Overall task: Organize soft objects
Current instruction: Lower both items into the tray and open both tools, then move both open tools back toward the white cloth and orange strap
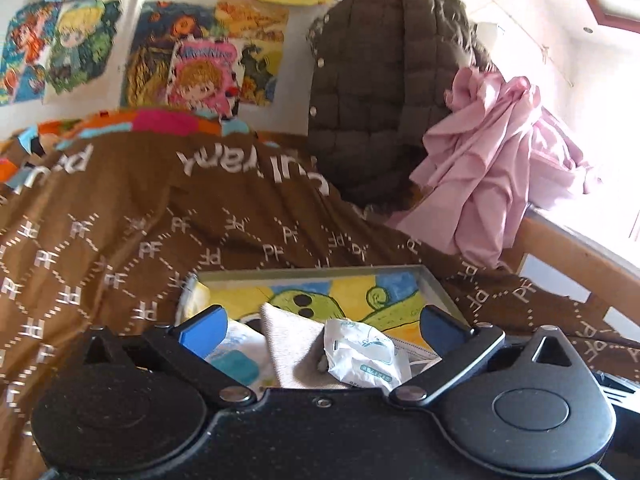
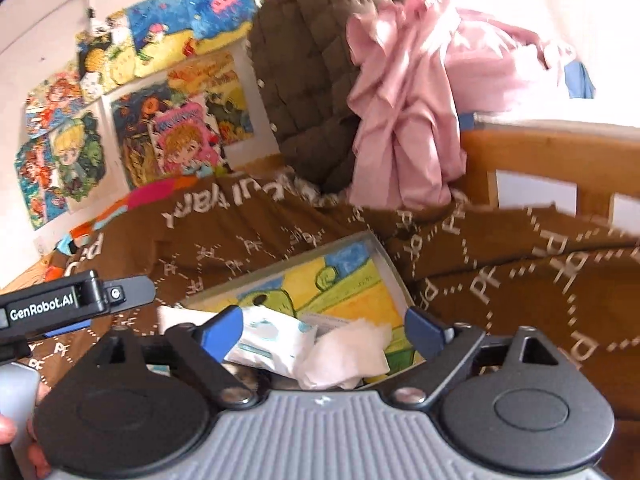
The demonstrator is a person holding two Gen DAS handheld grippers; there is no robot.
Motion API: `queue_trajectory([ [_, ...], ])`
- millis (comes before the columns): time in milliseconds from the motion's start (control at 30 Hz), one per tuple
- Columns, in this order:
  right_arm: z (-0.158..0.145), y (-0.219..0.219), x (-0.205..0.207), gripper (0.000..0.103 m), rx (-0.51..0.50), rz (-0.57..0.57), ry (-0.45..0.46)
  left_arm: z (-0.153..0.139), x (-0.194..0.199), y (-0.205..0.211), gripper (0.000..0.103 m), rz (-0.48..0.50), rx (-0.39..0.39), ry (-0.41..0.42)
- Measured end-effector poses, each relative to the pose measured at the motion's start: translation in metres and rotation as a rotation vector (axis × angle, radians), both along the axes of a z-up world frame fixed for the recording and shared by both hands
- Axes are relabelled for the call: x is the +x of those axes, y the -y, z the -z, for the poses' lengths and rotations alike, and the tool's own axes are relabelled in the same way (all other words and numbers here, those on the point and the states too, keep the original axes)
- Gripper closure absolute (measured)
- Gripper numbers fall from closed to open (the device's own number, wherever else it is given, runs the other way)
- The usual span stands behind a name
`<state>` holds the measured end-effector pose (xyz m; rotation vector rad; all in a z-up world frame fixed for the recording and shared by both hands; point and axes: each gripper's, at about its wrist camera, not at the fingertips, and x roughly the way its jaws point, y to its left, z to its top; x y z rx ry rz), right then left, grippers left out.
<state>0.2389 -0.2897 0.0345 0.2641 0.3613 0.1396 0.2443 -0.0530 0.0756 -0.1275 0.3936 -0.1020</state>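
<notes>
Both tongs spread wide, nothing held: left gripper (image 1: 322, 322), right gripper (image 2: 324, 330).

Soft items lie in a shallow painted tray (image 1: 434, 286) on the brown blanket (image 1: 120, 208): a beige cloth (image 1: 292, 348), a crinkled wipes pack (image 1: 362, 356), a white tissue (image 2: 346, 354).

Handling, judged: all light and limp. Cloth will drape, so pinch a fold. Pack film looks slick; take it at a crimped end. Tissue tears easily, so close gently.

Edges: tray rim low, wooden rail (image 2: 532, 152) to the right. Coat (image 1: 372, 92) and pink fabric (image 1: 480, 168) crowd the far side; open blanket to the left.
</notes>
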Motion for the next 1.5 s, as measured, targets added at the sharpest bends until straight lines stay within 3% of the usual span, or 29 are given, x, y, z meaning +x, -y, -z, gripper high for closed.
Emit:
queue_trajectory([
  [367,-0.040,-0.006,-0.077,0.001,-0.092,-0.043,0.090,-0.025,-0.093,-0.024,0.001,-0.037,-0.022,0.038],
  [567,-0.039,-0.014,-0.122,0.000,-0.073,-0.105,0.079,-0.030,-0.150,-0.035,0.001,-0.021,0.024,0.112],
  [800,-0.038,-0.030,-0.170,0.000,-0.116,-0.145,0.086,-0.022,-0.204,-0.040,0.001,0.010,0.063,0.130],
  [1133,-0.026,-0.045,-0.215,0.000,-0.169,-0.165,0.056,-0.003,-0.253,-0.052,0.001,0.037,0.089,0.106],
  [1500,-0.017,-0.056,-0.240,0.000,-0.240,-0.191,0.023,0.015,-0.271,-0.071,0.001,0.031,0.128,0.025],
])
